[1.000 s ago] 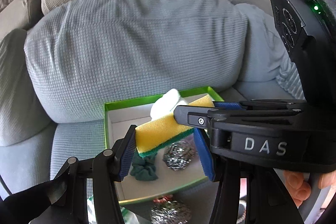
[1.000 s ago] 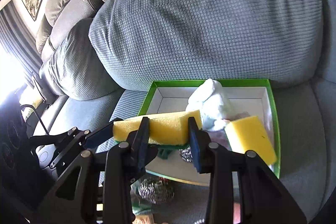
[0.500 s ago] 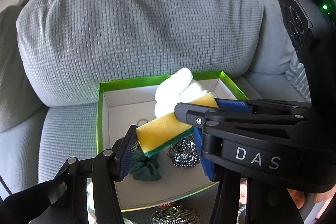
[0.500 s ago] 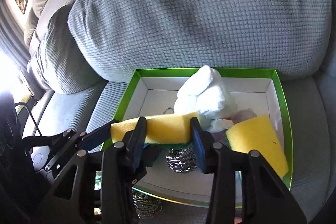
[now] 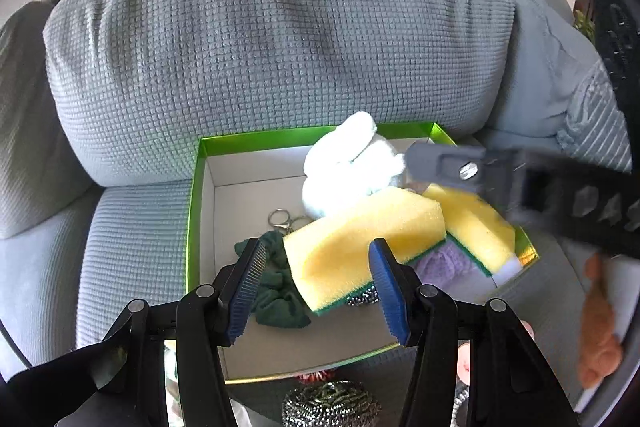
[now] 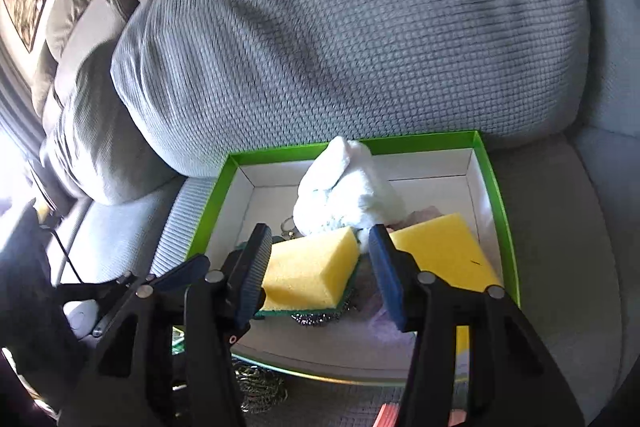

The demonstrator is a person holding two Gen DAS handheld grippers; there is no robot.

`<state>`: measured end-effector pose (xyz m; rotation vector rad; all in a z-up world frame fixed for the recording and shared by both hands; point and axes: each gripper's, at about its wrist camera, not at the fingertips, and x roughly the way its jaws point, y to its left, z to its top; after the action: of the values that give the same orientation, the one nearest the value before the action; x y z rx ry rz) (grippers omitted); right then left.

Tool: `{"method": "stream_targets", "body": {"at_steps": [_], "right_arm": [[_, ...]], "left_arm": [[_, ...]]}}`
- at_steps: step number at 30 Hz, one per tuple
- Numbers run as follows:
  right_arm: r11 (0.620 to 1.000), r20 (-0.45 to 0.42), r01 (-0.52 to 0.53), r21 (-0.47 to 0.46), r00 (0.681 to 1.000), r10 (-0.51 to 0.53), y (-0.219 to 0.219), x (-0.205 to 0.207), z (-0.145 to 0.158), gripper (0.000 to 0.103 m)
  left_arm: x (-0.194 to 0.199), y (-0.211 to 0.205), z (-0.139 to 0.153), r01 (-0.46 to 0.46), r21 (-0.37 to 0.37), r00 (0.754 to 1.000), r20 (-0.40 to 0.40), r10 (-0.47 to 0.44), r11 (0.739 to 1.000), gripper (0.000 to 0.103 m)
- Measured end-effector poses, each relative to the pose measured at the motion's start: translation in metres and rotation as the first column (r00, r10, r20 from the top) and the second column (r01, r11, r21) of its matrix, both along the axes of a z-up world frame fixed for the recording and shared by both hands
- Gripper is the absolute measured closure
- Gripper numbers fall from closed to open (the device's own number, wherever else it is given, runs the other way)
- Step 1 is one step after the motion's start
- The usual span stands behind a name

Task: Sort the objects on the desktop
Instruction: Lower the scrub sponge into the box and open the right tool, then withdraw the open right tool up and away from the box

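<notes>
Lower left of the left wrist view, the left gripper [image 5: 316, 289] stands released around a porous yellow sponge [image 5: 360, 243] lying in the glossy green box [image 5: 194, 227]. Lower centre of the right wrist view, the right gripper [image 6: 320, 277] is opening around it, ribbed pads apart.

Porous foam sponge [image 5: 360, 239], waffle-weave cloth cushion [image 5: 280, 59] (matt), glossy green cardboard box [image 5: 256, 141].

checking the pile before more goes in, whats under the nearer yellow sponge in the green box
Under the nearer yellow sponge a steel scourer pokes out, with a dark green scrunchie beside it. How far the scourer runs beneath is covered.
</notes>
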<state>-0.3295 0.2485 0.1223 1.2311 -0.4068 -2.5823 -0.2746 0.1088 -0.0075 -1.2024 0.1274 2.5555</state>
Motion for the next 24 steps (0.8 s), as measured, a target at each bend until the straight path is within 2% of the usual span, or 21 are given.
{"method": "stream_targets", "body": {"at_steps": [4,14,20,24], "right_arm": [[1.000,-0.028,0.013,-0.029,1.000,-0.014,0.011,0.010,0.011,0.051],[0.999,-0.081,-0.012,-0.038,0.997,0.008,0.015,0.051,0.030,0.051],[0.999,-0.119,-0.023,-0.033,0.993,0.019,0.019,0.088,0.042,0.050],[0.999,-0.141,-0.021,-0.025,0.990,0.017,0.025,0.109,0.049,0.049]], "left_arm": [[0.007,0.001,0.005,-0.020,-0.035,1.000,-0.023,0.019,0.999,0.048],[0.036,-0.001,0.023,-0.074,-0.023,0.996,-0.041,0.073,0.997,0.048],[0.057,0.016,0.034,-0.061,-0.063,0.994,-0.092,0.055,0.996,0.048],[0.071,0.023,0.041,-0.063,-0.040,0.993,-0.100,0.059,0.997,0.048]]}}
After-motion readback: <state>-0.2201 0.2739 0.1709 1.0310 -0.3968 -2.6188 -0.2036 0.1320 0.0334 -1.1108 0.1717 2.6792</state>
